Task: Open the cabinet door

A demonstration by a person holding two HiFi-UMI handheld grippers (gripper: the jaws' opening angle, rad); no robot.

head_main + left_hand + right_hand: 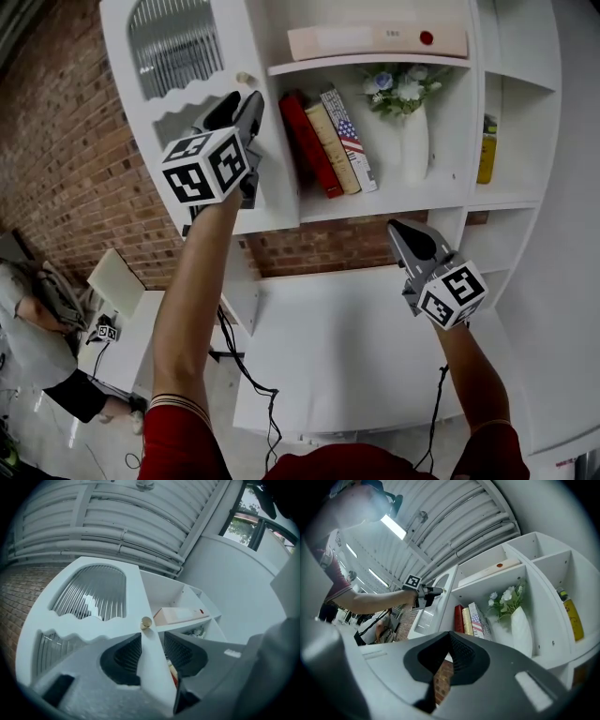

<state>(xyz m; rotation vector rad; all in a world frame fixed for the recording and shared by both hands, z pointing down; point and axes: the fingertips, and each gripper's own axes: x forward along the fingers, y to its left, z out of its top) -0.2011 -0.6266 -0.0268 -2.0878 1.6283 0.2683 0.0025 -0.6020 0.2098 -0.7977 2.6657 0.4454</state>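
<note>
White, with a ribbed-glass pane and a wavy rail, the cabinet door already stands swung out from the left edge of the white shelf cabinet, so the compartment behind it is exposed. In there, a red hardback book leans with two others on the lower shelf beside a white vase of pale flowers, and a long pale pink box lies on the shelf above.

The left hand-held gripper is raised to the door's free edge, just below the small round brass knob. In the left gripper view its jaws stand wide apart and straddle that edge. The door's thickness runs between the ribbed pads, yet a gap shows at the right pad, so I judge nothing is clamped. The right hand-held gripper hangs above the white worktop, near its back edge and well apart from the door. Its jaws are closed together on nothing.

As a judgement, the opening itself looks done: the door is clear of the shelves. What may be left is drawing the left hand-held gripper off the edge, or pushing the door wider if a fuller swing is wanted.
</note>
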